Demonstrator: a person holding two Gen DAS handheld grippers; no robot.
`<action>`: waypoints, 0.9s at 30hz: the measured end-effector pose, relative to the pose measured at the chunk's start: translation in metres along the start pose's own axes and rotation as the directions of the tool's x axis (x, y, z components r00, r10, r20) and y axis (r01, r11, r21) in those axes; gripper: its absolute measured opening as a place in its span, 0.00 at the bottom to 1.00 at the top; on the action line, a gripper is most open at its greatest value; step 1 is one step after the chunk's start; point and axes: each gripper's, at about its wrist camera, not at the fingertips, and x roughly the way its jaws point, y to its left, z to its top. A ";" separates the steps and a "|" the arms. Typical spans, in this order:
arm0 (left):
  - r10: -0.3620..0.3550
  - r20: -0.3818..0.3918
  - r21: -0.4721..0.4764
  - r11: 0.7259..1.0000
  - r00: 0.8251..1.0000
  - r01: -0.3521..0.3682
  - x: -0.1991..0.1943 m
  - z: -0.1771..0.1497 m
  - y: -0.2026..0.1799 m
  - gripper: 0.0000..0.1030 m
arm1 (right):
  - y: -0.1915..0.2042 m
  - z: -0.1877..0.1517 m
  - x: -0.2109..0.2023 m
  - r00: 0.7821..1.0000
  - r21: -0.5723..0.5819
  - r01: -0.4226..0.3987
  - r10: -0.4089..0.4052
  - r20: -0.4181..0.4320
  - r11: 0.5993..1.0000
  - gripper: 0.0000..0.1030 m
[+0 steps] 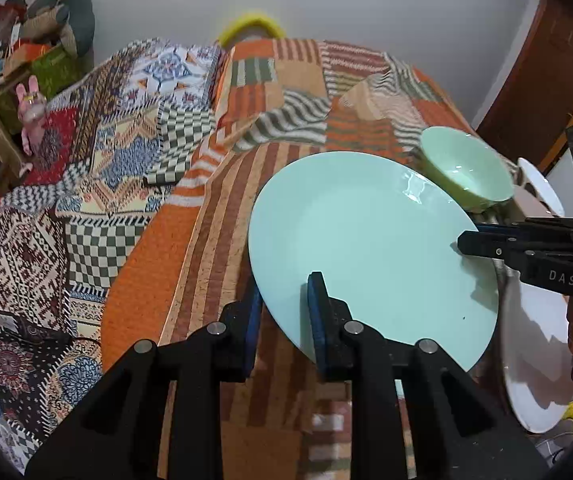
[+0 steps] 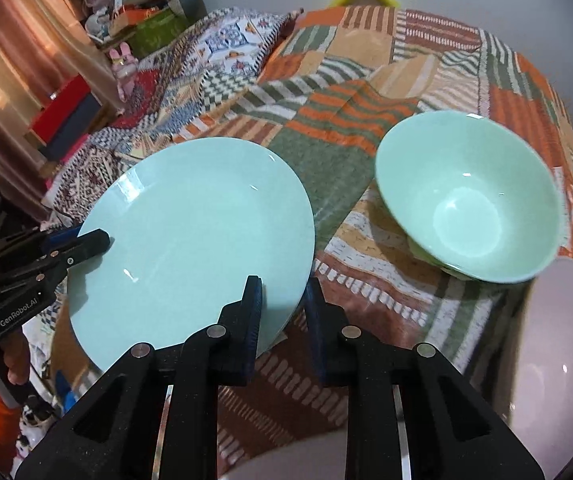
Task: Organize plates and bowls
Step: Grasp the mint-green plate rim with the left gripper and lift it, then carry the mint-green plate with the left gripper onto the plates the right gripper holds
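A pale green plate (image 1: 370,248) is held above the patchwork bedspread; it also shows in the right wrist view (image 2: 194,240). My left gripper (image 1: 286,300) is shut on its near-left rim. My right gripper (image 2: 282,300) is shut on its right rim, and it shows from the side in the left wrist view (image 1: 470,240). A green bowl (image 2: 466,196) sits on the bedspread to the right of the plate; it also shows in the left wrist view (image 1: 466,168). A white plate (image 1: 534,360) lies to the right, below the held plate.
The orange striped bedspread (image 1: 206,240) covers the bed. A white bowl (image 2: 554,360) sits at the near right of the right wrist view. Boxes and soft toys (image 1: 34,52) are piled at the far left. A wooden door (image 1: 546,80) stands at the right.
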 end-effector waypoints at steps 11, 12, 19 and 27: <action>-0.031 0.073 0.050 0.998 0.997 0.028 -0.066 -0.011 -0.044 0.22 | -0.003 -0.027 -0.071 0.993 0.033 -0.027 0.022 0.118 0.999 0.19; -0.035 0.076 0.054 0.998 0.996 0.031 -0.070 -0.013 -0.047 0.22 | -0.003 -0.031 -0.077 0.992 0.034 -0.024 0.019 0.128 0.999 0.19; -0.068 0.080 0.074 0.995 0.994 0.062 -0.094 -0.032 -0.078 0.22 | -0.005 -0.061 -0.116 0.985 0.047 -0.011 0.003 0.174 0.999 0.19; -0.087 0.053 0.097 0.992 0.995 0.082 -0.106 -0.055 -0.110 0.23 | -0.016 -0.101 -0.139 0.979 0.080 -0.003 -0.014 0.203 0.997 0.19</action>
